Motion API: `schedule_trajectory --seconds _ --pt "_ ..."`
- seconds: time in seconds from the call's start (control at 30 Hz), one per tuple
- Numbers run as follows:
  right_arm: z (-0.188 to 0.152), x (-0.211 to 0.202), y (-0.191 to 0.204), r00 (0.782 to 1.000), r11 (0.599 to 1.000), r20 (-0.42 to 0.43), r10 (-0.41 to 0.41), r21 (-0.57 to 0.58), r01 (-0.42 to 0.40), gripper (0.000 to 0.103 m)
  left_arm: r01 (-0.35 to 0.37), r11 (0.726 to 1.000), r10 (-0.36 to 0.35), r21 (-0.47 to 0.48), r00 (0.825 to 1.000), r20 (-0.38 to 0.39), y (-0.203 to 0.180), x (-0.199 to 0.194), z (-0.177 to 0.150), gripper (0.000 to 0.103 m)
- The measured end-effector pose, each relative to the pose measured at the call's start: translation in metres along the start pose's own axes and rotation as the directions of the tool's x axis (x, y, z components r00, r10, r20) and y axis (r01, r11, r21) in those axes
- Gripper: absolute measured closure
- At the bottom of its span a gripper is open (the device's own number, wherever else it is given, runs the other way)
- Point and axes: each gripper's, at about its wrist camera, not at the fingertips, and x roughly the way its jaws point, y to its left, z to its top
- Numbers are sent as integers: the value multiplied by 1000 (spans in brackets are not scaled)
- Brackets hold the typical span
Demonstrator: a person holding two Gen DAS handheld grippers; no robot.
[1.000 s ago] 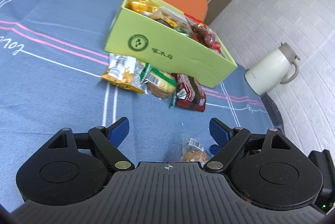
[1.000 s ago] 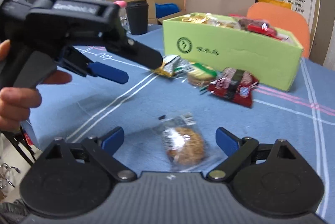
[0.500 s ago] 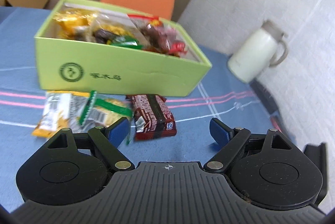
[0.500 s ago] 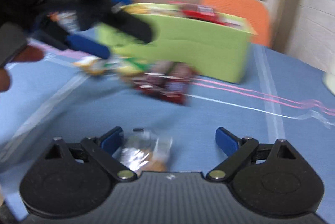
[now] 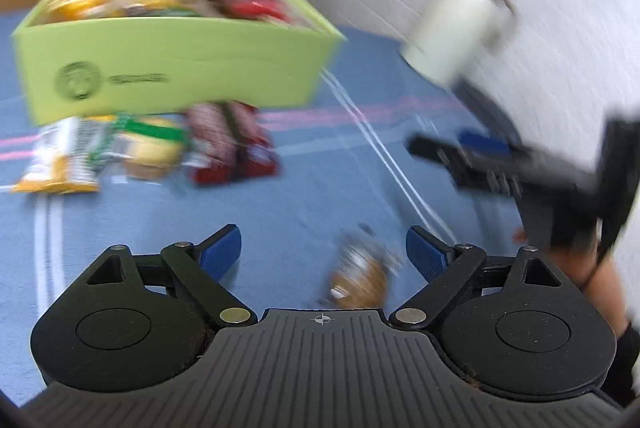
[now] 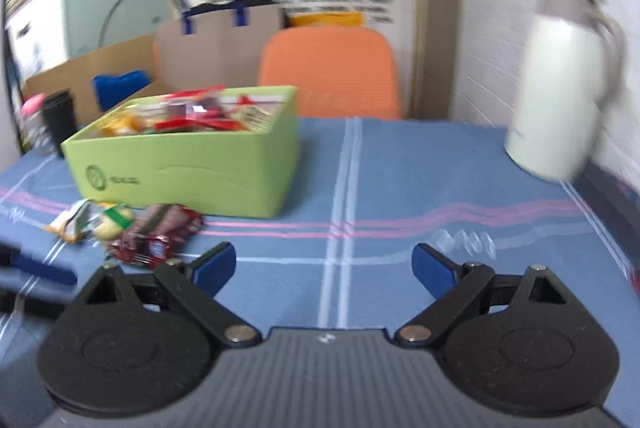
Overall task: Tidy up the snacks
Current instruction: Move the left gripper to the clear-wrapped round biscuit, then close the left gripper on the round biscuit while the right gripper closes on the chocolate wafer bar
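Left wrist view — left gripper (image 5: 323,248) opening over cookie packet (image 5: 360,278), right gripper (image 6: 324,262) wide apart, empty

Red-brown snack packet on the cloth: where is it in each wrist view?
Left wrist: red-brown snack packet left of centre, just below the green box.
Right wrist: same packet lower left, at the box's near-left corner.
Shared landmark: white jug by the wall.

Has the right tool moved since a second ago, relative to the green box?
Yes. In the right wrist view the green box has slid from upper centre to the left, and the white flask has appeared, so the right tool has swung rightward, away from the box.
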Motion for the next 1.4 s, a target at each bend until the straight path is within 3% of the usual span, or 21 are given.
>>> schedule_trajectory --seconds 0.1,0.17,0.37,0.5,0.63,0.73,1.0,1.2,1.3,1.4 --pt "-14 -5 -10 999 997 -17 33 69 -32 10 -110 978 116 175 993 -23 -31 22 -7 33" --pt "-21 -12 -11 998 995 -19 52 85 -51 10 -140 967 151 214 988 -36 -35 33 -6 34" --pt "-21 -14 -6 997 994 -12 75 81 -74 10 -114 980 127 161 989 -72 -21 36 -7 41" --pt "-10 1 13 990 990 -25 138 29 -137 10 -178 980 183 85 982 -56 3 20 -11 44" --pt "4 30 52 962 963 -48 269 5 -269 10 -244 970 244 -1 969 -37 34 1 -15 44" --pt "17 59 76 944 946 -60 323 25 -322 10 -250 966 249 -61 968 -24 53 -13 -19 46" --pt "27 118 101 959 974 -171 224 1 -227 10 -168 976 170 -137 985 3 74 -26 -21 41" --pt "22 101 71 981 991 -143 134 33 -130 10 -139 982 143 -126 990 22 75 -27 -22 42" --pt "20 88 81 976 982 -134 174 -45 -182 10 -97 990 101 -99 994 34 67 -25 -21 42" --pt "17 91 93 978 976 -140 152 -136 -171 10 -135 987 136 -83 991 8 61 -16 -22 45"
